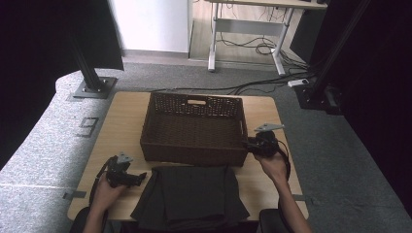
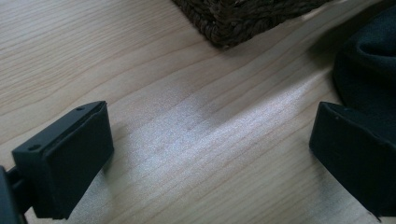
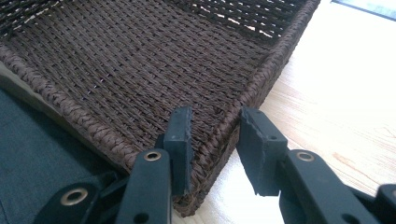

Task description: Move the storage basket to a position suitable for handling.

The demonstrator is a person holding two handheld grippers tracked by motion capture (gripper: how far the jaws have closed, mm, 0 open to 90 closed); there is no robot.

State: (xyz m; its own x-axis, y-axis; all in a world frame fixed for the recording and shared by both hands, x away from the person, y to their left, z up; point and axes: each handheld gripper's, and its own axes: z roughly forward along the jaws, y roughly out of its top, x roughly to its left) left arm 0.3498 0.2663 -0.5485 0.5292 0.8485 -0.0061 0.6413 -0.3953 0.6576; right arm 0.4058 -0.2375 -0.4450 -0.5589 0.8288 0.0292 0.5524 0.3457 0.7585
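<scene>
1. Here, the right gripper (image 3: 212,126) sat at the lower middle of its own view and straddled the near right corner of the wicker basket (image 3: 116,70), one jaw inside the wall and one outside.
2. The outer jaw looked a shade off the weave, so I could not tell whether the wall was pinched or only bracketed.
3. Judged: seat both pads low and square on the wall before pulling; a grip on the rim alone could slip or tip the basket.
4. The basket stood mid-table in the high view, its front wall just above the folded dark cloth (image 1: 192,196).
5. The left gripper (image 1: 143,177), lower left in the high view, had its jaws spread wide over bare table (image 1: 121,126), with nothing between them.
6. Judged: keep it clear of the cloth edge while the basket shifts.
</scene>
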